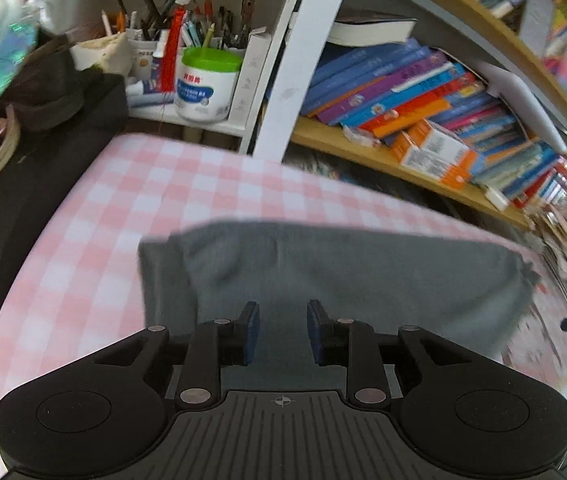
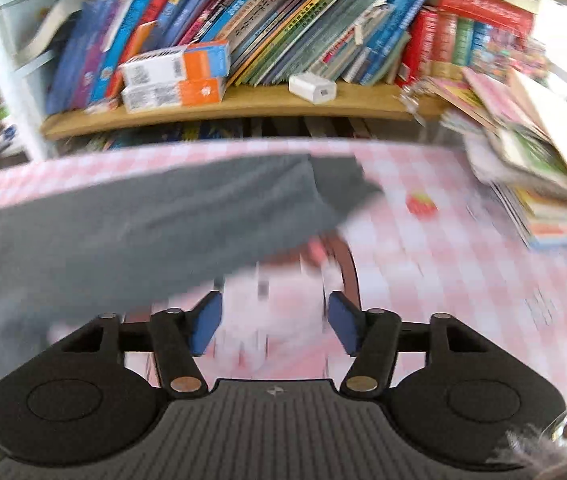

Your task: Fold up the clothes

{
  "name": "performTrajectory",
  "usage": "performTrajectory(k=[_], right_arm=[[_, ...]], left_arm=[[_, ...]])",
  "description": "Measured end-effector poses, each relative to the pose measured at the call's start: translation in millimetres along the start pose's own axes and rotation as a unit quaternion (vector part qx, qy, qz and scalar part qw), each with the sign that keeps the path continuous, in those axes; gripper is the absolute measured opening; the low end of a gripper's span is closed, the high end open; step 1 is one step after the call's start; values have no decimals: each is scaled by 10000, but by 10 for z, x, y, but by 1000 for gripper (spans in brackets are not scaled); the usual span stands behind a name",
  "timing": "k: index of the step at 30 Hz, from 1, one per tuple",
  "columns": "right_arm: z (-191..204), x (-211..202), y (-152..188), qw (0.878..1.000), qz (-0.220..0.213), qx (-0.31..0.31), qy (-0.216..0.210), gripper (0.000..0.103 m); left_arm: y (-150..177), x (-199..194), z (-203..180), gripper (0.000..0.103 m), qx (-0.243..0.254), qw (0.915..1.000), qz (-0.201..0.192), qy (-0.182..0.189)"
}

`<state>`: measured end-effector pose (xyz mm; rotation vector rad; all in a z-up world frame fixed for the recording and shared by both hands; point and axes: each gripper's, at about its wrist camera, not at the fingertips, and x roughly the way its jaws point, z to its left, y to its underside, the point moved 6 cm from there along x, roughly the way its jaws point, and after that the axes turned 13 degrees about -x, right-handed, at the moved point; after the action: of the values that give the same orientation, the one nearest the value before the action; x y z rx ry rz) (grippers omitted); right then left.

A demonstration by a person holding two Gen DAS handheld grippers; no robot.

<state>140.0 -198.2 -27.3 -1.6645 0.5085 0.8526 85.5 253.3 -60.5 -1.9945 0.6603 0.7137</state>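
Left wrist view: left gripper (image 1: 283, 330) seen with jaws parted, nothing gripped, above a folded grey garment (image 1: 323, 276) laid flat on the pink checked tablecloth (image 1: 103, 216). Right gripper (image 2: 275, 322) seen with jaws wider apart, empty, over bare cloth beside the garment's edge. Bookshelf (image 2: 243, 104) noted behind.

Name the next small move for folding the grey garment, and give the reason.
Probably bring the left tool down onto the grey garment's near edge to grip it. Both tools are open and empty, the right tool over bare checked tablecloth, and the garment lies flat.
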Motion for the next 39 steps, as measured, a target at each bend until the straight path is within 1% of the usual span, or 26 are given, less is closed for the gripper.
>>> performTrajectory(k=[2,3,6,8,10,11,12,15,18,23,25,26,27,29,32,35,37,39], right_arm=[[51,-261,324,9999,128,86,-25,34],[64,-352,473,9996,228,149,-46,30],[54,-556,898,9975,566,429,-71,26],[-7,-529,1080,9950,759,646,40,24],[-68,-498,1258,9916,949,860,156,20],[-111,-493,1293,9923,851,889,167,20],[-150,-482,1285,9926,771,918,180,20],[-239,-389,1134,9935,633,714,623,20],[-294,-222,1002,9938,543,620,748,20],[-339,-83,868,9951,513,352,764,21],[-307,-150,836,9949,485,326,822,28],[-245,-210,841,9958,402,266,780,37],[-179,-271,848,9966,314,202,733,40],[-47,-394,861,9978,138,73,639,40],[111,-473,1005,9984,200,105,514,40],[163,-477,1174,9974,422,289,499,40],[159,-484,1279,9964,531,433,503,42],[138,-526,1330,9963,532,453,500,48]], left_arm=[[178,-126,76,26,-129,9999,85,-52],[266,-189,114,26,-193,9997,127,-78],[438,-254,219,26,-475,9985,243,-127],[505,-267,256,26,-605,9977,270,-153],[545,-275,262,26,-638,9974,287,-155],[547,-276,246,26,-591,9977,290,-141],[539,-279,224,26,-514,9982,274,-133],[529,-275,227,26,-480,9984,261,-130],[563,-261,263,26,-516,9981,275,-170],[656,-295,274,26,-507,9982,279,-146],[643,-383,273,26,-482,9986,141,-140],[633,-431,287,26,-491,9987,67,-150],[623,-478,303,26,-503,9986,-4,-161],[608,-544,370,27,-589,9980,-85,-216],[588,-608,492,28,-736,9965,-116,-367],[608,-664,549,37,-768,9959,-132,-454],[629,-685,551,50,-741,9960,-121,-487],[652,-702,542,52,-698,9962,-111,-513]])
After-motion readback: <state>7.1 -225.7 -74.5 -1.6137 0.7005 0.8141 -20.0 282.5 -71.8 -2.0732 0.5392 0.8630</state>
